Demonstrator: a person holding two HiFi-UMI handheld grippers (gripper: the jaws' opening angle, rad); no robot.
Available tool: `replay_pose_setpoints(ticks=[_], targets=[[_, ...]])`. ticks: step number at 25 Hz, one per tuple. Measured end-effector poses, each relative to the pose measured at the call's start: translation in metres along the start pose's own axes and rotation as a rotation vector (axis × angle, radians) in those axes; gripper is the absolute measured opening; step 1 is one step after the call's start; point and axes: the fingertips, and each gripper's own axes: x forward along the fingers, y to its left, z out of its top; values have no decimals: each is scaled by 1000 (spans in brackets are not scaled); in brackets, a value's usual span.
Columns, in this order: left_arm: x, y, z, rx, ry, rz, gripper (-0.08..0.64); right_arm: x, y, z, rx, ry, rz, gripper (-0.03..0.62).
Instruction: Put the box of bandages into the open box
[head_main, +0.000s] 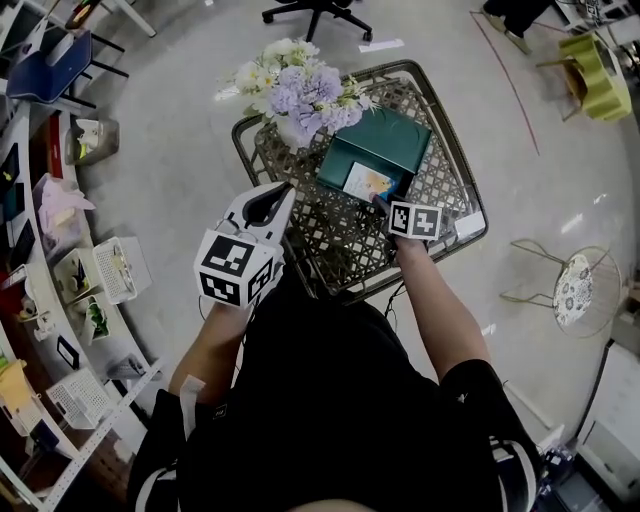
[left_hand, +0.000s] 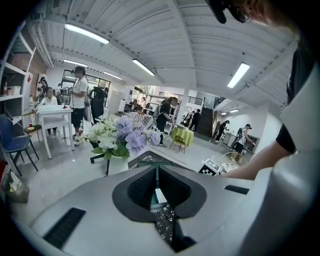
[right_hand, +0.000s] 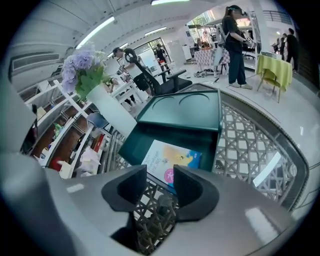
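Observation:
The bandage box (head_main: 368, 182), pale with a blue and yellow picture, lies flat inside the open dark-green box (head_main: 392, 140) on the woven-top table (head_main: 335, 255). My right gripper (head_main: 384, 207) is at the green box's near edge, open with nothing between its pads. In the right gripper view the bandage box (right_hand: 172, 159) lies just past the right gripper (right_hand: 160, 174), inside the green box (right_hand: 129, 144), whose lid (right_hand: 187, 110) stands back. My left gripper (head_main: 270, 203) is over the table's near left corner, shut and empty; the left gripper view shows the left gripper (left_hand: 156, 186) with its jaws together.
A vase of white and purple flowers (head_main: 300, 92) stands at the table's far left, close to the green box. A white strip (head_main: 468, 227) lies at the table's right edge. Shelves (head_main: 70, 270) line the left, and a small round table (head_main: 575, 285) stands to the right.

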Motion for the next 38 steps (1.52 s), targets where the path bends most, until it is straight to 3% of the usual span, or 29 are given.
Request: replay_pose_setpoints(ticks=[6, 15, 20, 29, 33, 38], targets=[[-7, 1, -3, -1, 2, 21, 21, 3, 16, 11, -8, -35, 34, 175], [-15, -11, 24, 23, -46, 39, 20, -49, 3, 46, -2, -198, 79, 170], [-23, -27, 41, 20, -76, 40, 20, -87, 6, 63, -23, -305, 146, 100], [-40, -49, 73, 80, -136, 91, 20, -150, 27, 94, -103, -472, 261, 23], [-50, -48, 81, 101, -165, 111, 20, -194, 45, 109, -197, -603, 250, 9], [-65, -41, 84, 107, -205, 119, 20, -249, 64, 113, -225, -729, 258, 9]])
